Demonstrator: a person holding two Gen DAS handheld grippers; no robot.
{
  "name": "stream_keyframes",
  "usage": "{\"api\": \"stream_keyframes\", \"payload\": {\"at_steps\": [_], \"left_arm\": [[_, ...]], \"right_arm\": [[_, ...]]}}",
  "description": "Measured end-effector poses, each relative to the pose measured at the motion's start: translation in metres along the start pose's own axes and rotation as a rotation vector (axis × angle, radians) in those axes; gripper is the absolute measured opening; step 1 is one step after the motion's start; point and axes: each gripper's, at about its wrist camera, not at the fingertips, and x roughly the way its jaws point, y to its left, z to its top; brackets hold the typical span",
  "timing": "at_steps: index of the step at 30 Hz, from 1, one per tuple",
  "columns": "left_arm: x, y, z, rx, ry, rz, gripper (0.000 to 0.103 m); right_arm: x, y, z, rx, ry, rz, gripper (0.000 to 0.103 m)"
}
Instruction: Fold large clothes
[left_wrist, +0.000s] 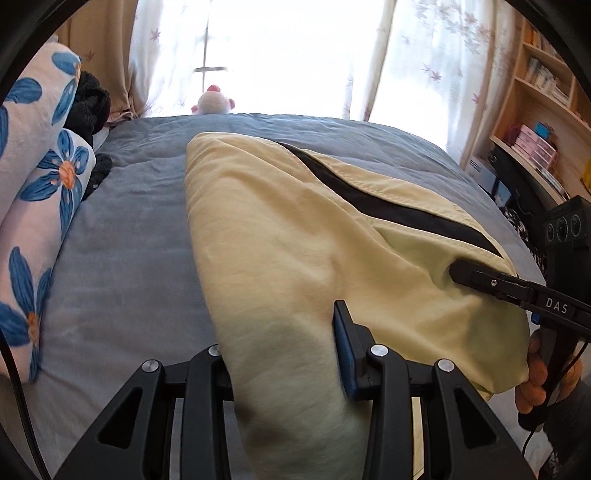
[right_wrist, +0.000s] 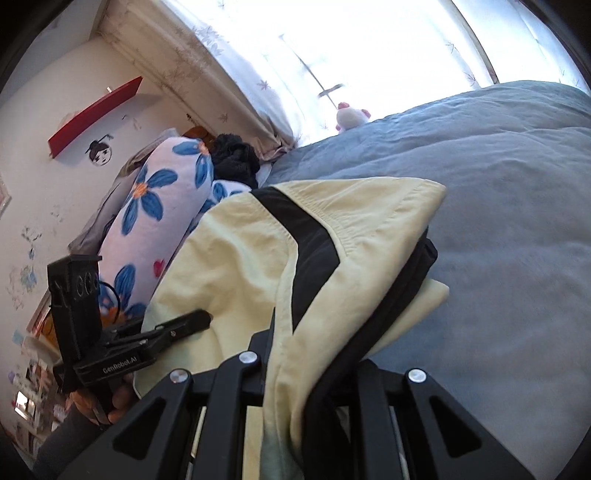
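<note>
Left wrist view, pale yellow garment (left_wrist: 280, 236) with black stripe, folded, pinched by left gripper (left_wrist: 284, 354) and right gripper (left_wrist: 465, 273).

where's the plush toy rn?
The pink-and-white plush toy sits at the bed's far edge under the bright window, top centre in the left wrist view, beyond the yellow garment; top right of centre in the right wrist view.

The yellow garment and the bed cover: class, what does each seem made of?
Yellow garment: probably thin woven cotton or nylon, matt, with stitched seams and soft creases. Bed cover: likely soft brushed fabric, matt blue-grey, gently rumpled.
</note>
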Motion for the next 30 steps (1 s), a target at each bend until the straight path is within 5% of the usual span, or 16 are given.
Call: {"api": "stream_keyframes", "payload": {"at_steps": [6, 12, 14, 16, 20, 23, 26, 30], "left_arm": [[0.080, 0.039, 0.042, 0.040, 0.005, 0.008, 0.036], [0.157, 0.067, 0.048, 0.067, 0.050, 0.042, 0.038], [0.186, 0.076, 0.038, 0.075, 0.098, 0.087, 0.042], [0.204, 0.084, 0.024, 0.062, 0.093, 0.131, 0.060], [0.196, 0.086, 0.015, 0.050, 0.030, 0.200, 0.072], [0.171, 0.072, 0.014, 0.097, 0.002, 0.273, 0.072], [0.130, 0.055, 0.011, 0.122, -0.094, 0.314, 0.067], [0.107, 0.035, -0.002, 0.080, -0.071, 0.283, 0.016]], "right_arm": [[0.070, -0.028, 0.028, 0.027, -0.034, -0.028, 0.012], [0.137, -0.074, 0.026, 0.084, -0.010, -0.037, 0.012], [0.160, -0.087, 0.014, 0.068, 0.042, -0.084, 0.013], [0.172, -0.092, 0.004, 0.030, 0.070, -0.127, 0.016], [0.159, -0.087, 0.000, -0.037, 0.084, -0.200, 0.036], [0.132, -0.073, 0.004, -0.106, 0.076, -0.253, 0.037], [0.094, -0.053, 0.005, -0.163, -0.002, -0.263, 0.037], [0.072, -0.023, -0.006, -0.255, -0.041, -0.220, 0.036]]}}
